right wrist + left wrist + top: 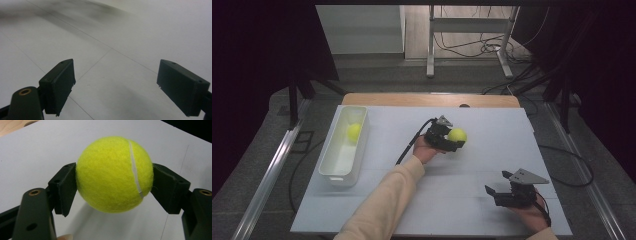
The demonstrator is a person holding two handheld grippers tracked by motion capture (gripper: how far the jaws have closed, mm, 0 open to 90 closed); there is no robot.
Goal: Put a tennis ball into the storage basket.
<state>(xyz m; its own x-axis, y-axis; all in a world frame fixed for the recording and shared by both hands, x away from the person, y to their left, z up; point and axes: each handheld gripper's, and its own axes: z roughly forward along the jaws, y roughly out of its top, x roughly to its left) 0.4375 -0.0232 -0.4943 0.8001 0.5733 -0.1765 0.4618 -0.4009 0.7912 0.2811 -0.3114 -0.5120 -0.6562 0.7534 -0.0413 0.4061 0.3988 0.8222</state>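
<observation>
A yellow tennis ball [457, 135] [114, 173] sits between the black jaws of my left gripper [453, 141] [114, 187], which is shut on it just above the white table [492, 150], near its middle. Both pads [63, 187] press the ball's sides. A second yellow ball [353, 131] lies in the white tub [332, 170] at the table's left. My right gripper [498, 186] [125, 87] rests low at the front right, jaws wide open over bare white surface, nothing between them.
The white tub stands lengthwise along the left edge of the table. A wooden strip [427, 99] runs along the far edge. Cables [412, 145] trail from the grippers, and floor cables lie beyond the table.
</observation>
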